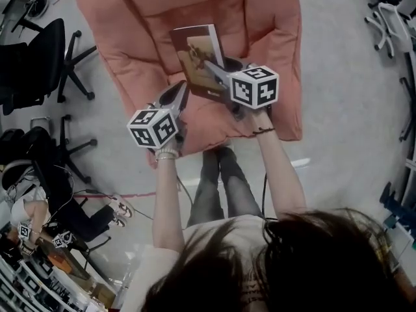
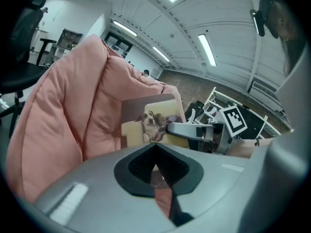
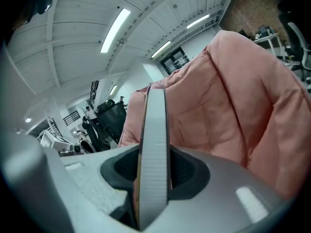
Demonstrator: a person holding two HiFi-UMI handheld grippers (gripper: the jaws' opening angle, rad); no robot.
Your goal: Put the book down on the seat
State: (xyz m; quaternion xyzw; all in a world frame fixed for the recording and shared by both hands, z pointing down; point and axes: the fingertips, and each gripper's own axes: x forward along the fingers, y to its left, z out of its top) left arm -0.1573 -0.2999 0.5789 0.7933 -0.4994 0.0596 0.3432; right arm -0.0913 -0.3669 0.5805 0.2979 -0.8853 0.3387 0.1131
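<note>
Showing book [image 1: 198,57] clamped by near edge in right tongs [image 1: 212,68], over pink seat [image 1: 130,18]; left tongs [image 1: 184,88] pressed together, empty. Judged light, stiff, glossy; edge hold prone to pivot.

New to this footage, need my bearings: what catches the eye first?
A big pink padded seat fills the top of the head view. Over it the right claw grips a book by its edge, a dog pictured on the cover. The left claw, shut and empty, hangs beside the book.
</note>
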